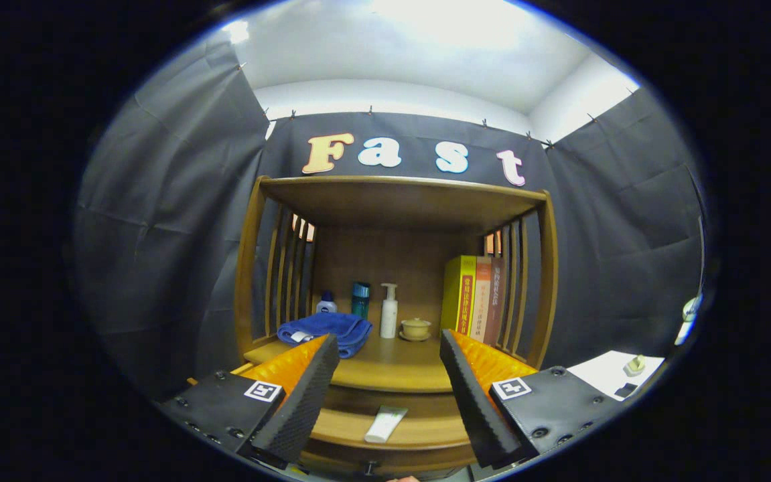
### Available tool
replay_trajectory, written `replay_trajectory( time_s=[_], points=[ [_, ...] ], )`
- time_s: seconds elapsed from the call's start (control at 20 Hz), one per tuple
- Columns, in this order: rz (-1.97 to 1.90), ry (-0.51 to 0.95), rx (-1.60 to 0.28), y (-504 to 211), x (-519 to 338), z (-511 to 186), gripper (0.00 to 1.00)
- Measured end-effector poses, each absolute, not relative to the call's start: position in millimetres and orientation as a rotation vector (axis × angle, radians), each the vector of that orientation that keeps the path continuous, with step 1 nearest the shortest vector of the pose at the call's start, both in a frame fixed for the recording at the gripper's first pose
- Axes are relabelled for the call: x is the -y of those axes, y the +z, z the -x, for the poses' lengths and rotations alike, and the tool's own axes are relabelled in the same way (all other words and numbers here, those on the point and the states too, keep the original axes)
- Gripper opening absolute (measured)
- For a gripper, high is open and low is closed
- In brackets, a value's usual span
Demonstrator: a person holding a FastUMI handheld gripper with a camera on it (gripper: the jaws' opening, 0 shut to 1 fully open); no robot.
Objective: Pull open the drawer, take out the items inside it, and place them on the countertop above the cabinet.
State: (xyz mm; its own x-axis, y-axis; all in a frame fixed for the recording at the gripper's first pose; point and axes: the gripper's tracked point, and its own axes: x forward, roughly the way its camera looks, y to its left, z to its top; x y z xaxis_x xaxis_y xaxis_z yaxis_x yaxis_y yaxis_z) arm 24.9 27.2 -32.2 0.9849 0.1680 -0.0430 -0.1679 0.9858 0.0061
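We look along the gripper [388,375] toward the wooden cabinet [398,268], which we take as our landmark. The gripper's fingers stand wide apart with nothing between them and nothing touching either one; they are held in front of the cabinet, slightly above its lower front. Below the cabinet's countertop [392,368] the drawer [398,432] is pulled out, and we see a white tube [385,424] lying on its floor, in line with the gap between the fingers and lower than them. On the countertop, toward the cabinet's left side, a folded blue towel [325,329] rests near the front edge. Behind it, against the cabinet's back panel, stand a small white-and-blue bottle [326,303], a teal bottle [360,298] and a white pump bottle [390,311] in a row. Just right of the pump bottle sits a small yellow lidded cup [416,328]. Upright books [473,298] lean against the cabinet's right slatted side.
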Motion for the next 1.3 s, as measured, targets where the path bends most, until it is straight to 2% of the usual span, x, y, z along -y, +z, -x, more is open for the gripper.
replay_trajectory(
  time_s=[0.2,0.6,0.8,1.3],
  points=[
    [0.015,0.198,-0.161,-56.5,-40.6,-76.2,0.99],
    [-0.028,0.296,-0.742,-236.4,-88.4,-66.0,0.99],
    [0.056,0.209,-0.858,-281.4,-64.0,-70.8,0.99],
    [0.143,0.159,-1.175,-363.3,-54.1,-61.9,0.98]
  ],
)
